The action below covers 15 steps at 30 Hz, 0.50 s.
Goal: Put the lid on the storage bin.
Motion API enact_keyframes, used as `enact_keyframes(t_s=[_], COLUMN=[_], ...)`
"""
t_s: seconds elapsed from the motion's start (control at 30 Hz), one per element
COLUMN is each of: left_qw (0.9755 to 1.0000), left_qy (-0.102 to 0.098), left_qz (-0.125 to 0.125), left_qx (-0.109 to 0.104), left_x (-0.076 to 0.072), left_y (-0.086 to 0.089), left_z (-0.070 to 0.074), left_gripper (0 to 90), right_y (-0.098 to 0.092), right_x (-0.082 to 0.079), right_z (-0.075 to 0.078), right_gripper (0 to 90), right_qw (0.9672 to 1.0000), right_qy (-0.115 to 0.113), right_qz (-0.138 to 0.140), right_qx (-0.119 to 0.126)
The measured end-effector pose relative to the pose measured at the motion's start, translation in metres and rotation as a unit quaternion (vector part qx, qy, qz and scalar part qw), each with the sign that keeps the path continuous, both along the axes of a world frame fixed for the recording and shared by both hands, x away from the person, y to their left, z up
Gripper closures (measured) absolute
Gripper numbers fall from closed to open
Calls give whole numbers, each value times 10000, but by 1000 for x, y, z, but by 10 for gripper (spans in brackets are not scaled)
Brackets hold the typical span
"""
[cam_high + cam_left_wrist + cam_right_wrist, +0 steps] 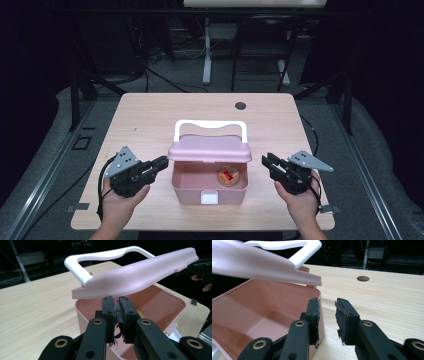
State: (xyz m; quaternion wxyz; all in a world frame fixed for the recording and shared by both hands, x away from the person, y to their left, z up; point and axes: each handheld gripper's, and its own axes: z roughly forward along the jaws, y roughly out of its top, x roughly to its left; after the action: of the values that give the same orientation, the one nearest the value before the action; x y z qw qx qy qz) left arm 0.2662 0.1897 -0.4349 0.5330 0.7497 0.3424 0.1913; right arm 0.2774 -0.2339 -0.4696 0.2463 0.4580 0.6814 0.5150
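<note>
A pink plastic box stands at the front middle of the table. Its pink lid is hinged at the back and tilted half open, with a white handle on top. A round tan item with a red mark lies inside. My left gripper is at the lid's left end. In the left gripper view it is shut on nothing, its tips just under the lid; whether they touch I cannot tell. My right gripper is just right of the box. In the right gripper view it is open beside the box's corner.
The wooden table has a round cable hole at the back. A white latch is on the box's front wall. Bare tabletop lies behind and on both sides of the box. Dark frames and table legs stand beyond the far edge.
</note>
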Motion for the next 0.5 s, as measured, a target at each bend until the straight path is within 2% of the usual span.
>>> enact_keyframes(t_s=[0.13, 0.23, 0.5], left_qw=[10000, 10000, 9999], left_qy=[27, 20, 95], left_qz=[-49, -37, -67], left_qx=[60, -31, -1], left_x=[-5, -9, -12], left_y=[1, 1, 1], left_z=[-5, -6, -17], left_gripper=[840, 845, 834], right_y=[0, 0, 1], right_x=[0, 0, 0], right_z=[-1, -1, -3], right_gripper=[719, 720, 721], right_qw=[10000, 10000, 10000], right_qy=[21, 33, 51], right_qz=[-3, -8, -3], right_qx=[23, 21, 9])
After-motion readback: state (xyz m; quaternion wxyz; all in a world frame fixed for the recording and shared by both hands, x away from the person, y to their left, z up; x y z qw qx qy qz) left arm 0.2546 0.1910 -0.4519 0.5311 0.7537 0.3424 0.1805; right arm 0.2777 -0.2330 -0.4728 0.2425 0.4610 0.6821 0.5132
